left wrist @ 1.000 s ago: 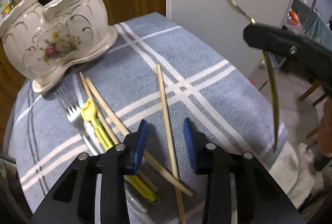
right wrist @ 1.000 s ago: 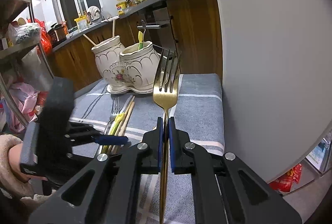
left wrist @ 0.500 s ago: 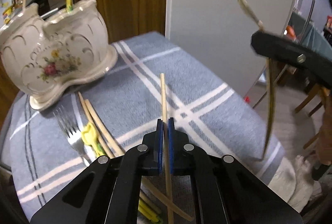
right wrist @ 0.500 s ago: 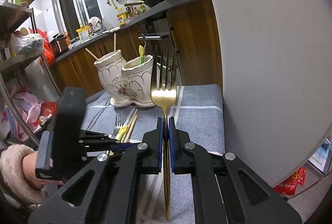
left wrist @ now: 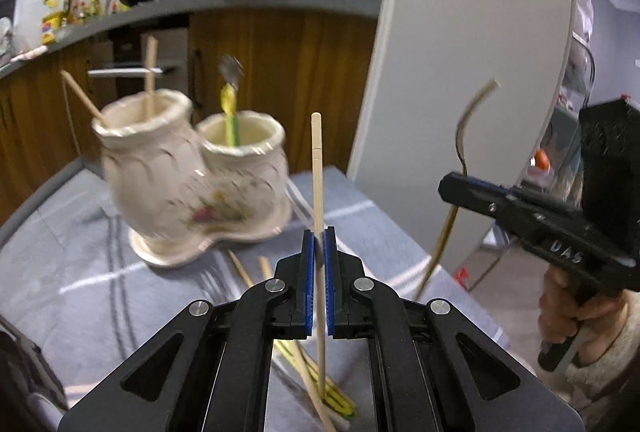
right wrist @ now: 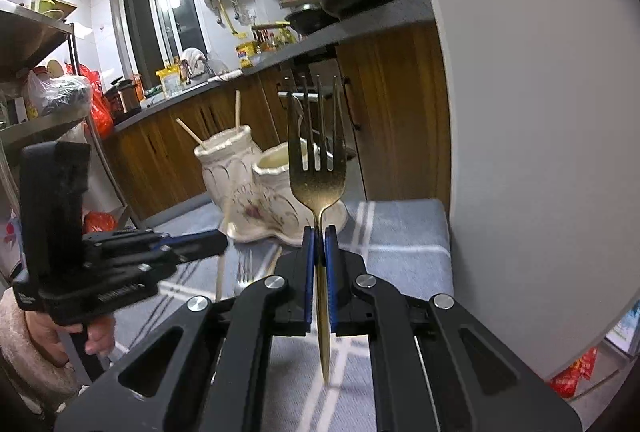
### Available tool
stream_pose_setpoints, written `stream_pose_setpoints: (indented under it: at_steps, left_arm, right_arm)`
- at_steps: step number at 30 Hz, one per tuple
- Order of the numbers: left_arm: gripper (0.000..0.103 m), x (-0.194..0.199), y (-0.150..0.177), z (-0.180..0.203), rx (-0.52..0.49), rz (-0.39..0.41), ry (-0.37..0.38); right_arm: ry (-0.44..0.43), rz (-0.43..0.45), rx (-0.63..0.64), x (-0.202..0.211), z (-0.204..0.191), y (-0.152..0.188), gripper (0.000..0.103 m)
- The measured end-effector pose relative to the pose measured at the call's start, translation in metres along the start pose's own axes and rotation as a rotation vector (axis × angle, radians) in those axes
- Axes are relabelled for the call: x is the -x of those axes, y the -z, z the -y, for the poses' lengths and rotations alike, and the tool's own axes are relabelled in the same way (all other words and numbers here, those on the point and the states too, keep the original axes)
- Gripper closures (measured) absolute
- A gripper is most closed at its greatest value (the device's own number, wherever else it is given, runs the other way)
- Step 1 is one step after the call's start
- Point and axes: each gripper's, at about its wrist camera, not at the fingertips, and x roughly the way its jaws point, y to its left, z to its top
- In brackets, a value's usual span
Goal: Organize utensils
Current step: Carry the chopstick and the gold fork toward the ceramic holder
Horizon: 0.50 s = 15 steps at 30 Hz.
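Observation:
My left gripper (left wrist: 319, 252) is shut on a wooden chopstick (left wrist: 317, 168) and holds it upright above the table. My right gripper (right wrist: 319, 248) is shut on a gold fork (right wrist: 318, 176), tines up; it also shows in the left wrist view (left wrist: 456, 188) at the right. A cream two-pot ceramic holder (left wrist: 188, 176) stands on the grey striped cloth (left wrist: 80, 252). Its left pot holds two chopsticks (left wrist: 150, 72), its right pot a yellow-handled utensil (left wrist: 229, 112). More chopsticks (left wrist: 296, 356), a silver fork (right wrist: 243, 270) and a yellow utensil lie on the cloth.
A white panel (left wrist: 460, 52) rises at the table's right edge. Wooden cabinets and a cluttered counter (left wrist: 240, 4) stand behind the holder. A metal shelf rack (right wrist: 44, 80) is at the left in the right wrist view.
My left gripper closed on the chopstick and lifted it from lying on the cloth to upright. My right gripper, still holding the gold fork, moved nearer the holder.

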Motion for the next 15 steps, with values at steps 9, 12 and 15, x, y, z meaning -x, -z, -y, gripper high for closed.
stream_pose_setpoints:
  at_steps: [9,12,15]
  left_arm:
    - [0.098,0.039,-0.026,-0.029,0.046,0.112,-0.027]
    - [0.098,0.048,-0.036,-0.035,0.042,0.145,-0.037]
    - [0.098,0.053,-0.052,-0.043,0.038,0.18,-0.049]
  right_arm:
    - [-0.022,0.052,0.017,-0.024,-0.015,-0.027,0.098]
    - [-0.036,0.061,0.024,-0.031,-0.02,-0.037,0.098]
    - [-0.049,0.075,0.028,-0.039,-0.024,-0.051,0.098]
